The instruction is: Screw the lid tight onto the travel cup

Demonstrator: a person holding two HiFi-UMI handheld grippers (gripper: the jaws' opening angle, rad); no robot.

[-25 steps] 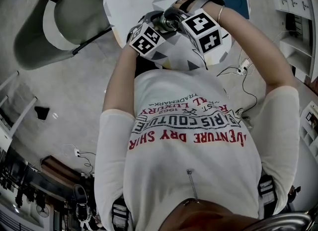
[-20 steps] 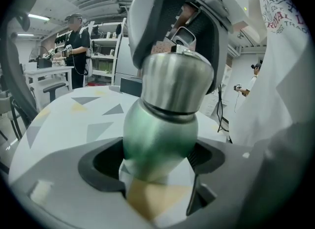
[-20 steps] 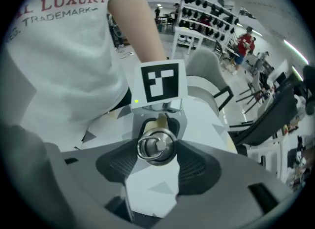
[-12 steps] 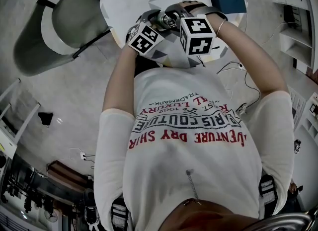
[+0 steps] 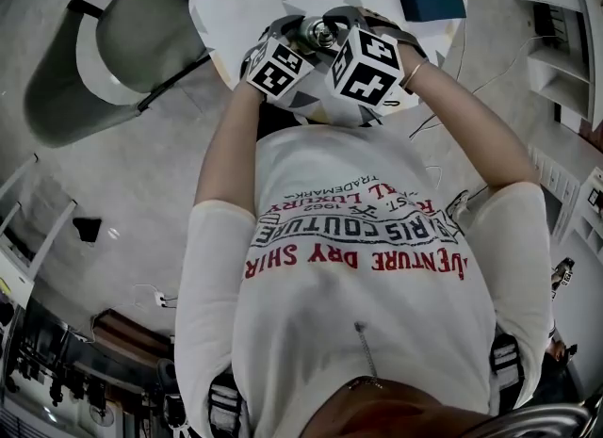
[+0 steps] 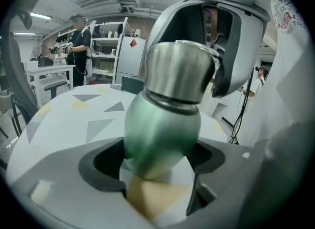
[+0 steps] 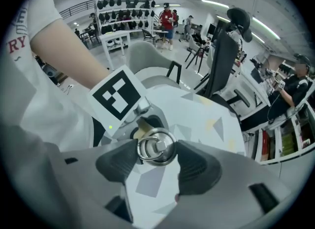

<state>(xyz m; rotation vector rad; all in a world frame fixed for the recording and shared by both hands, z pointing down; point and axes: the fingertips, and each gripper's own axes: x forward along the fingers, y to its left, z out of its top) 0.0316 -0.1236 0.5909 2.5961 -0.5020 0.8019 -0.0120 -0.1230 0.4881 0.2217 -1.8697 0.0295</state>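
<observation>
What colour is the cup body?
Green cup, silver lid; clearest in left gripper view.

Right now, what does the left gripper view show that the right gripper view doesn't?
Only the left gripper view: the travel cup's green body clamped in the left gripper. Only the right gripper view: the ring on top of the lid, seen from above. Both: the steel lid, the right gripper closed on it, and the patterned table.

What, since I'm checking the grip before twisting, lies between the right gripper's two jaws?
The round silver metal lid with its ring handle lies there, both dark pads against its rim; the right gripper view shows it.
</observation>
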